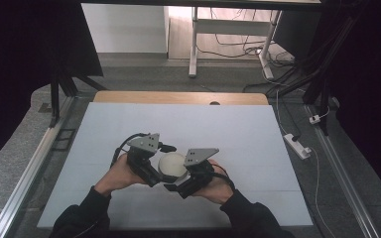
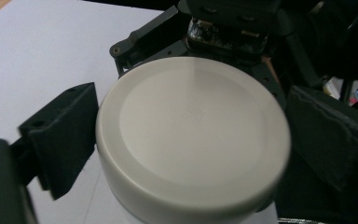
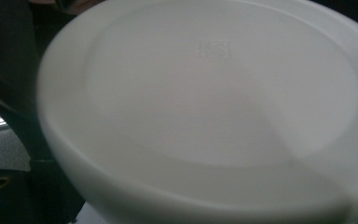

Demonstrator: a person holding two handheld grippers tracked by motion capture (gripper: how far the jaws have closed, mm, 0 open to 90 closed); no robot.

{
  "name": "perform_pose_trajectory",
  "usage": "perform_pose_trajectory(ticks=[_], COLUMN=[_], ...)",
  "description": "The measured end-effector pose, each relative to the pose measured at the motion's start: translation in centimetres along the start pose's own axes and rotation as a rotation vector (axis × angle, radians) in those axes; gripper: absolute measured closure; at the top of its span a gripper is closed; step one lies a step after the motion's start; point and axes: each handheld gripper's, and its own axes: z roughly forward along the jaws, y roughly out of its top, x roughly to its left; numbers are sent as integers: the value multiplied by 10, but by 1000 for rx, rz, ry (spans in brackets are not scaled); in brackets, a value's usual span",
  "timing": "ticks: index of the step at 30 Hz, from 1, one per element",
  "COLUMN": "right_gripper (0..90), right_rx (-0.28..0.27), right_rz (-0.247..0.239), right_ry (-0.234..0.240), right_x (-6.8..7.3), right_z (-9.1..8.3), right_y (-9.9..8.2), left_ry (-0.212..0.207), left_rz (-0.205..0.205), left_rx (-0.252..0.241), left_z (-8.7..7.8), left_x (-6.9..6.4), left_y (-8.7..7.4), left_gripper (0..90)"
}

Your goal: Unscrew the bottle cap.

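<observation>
White round lid point(image 2: 193, 135) sits clamped between the left hand-held gripper's point(image 2: 186, 135) jaws; right's state unclear.

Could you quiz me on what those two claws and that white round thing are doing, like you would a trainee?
1. True or false: the white round container sits between the left claw and the right claw.
2. What does the container rest on? A) the bare wooden table edge B) the white sheet C) the grey floor
3. Fill in: in the left gripper view, the container's lid has black jaws on ____ sides.

Key
1. True.
2. B.
3. Both; whether they press it cannot be told.
</observation>
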Motion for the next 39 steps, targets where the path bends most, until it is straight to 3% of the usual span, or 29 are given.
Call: perform_pose_trajectory(ticks=[4, 6, 8, 10, 11, 12, 13, 18, 25, 39], right_gripper=[65, 65, 65, 65, 65, 65, 65, 65, 65, 65], right_rx=[3, 6, 11, 17, 15, 15, 19, 15, 14, 11], right_rz=[4, 21, 22, 35, 43, 43, 50, 61, 65, 69], right_ry=[-14, -45, -58, -102, -114, -114, -144, -183, -182, -176], right_x=[0, -2, -2, -4, -5, -5, -5, -6, -7, -6], right_z=[0, 0, 0, 0, 0, 0, 0, -1, -1, -1], right_y=[0, 0, -1, -1, -2, -2, -2, -1, -2, -2], left_ry=[25, 52, 86, 126, 167, 167, 189, 274, 279, 306], left_rz=[-15, -34, -54, -81, -106, -106, -115, -154, -181, -147], left_rx=[-10, -9, 1, 7, 12, 12, 18, 21, -5, -20], left_z=[1, 2, 5, 7, 10, 10, 11, 16, 14, 6], left_x=[0, 0, -1, -2, -4, -4, -5, -12, -13, -17], left_y=[-1, 0, 2, 4, 6, 6, 8, 14, 15, 20], left_gripper=[80, 80, 80, 81, 81, 81, 81, 81, 83, 84])
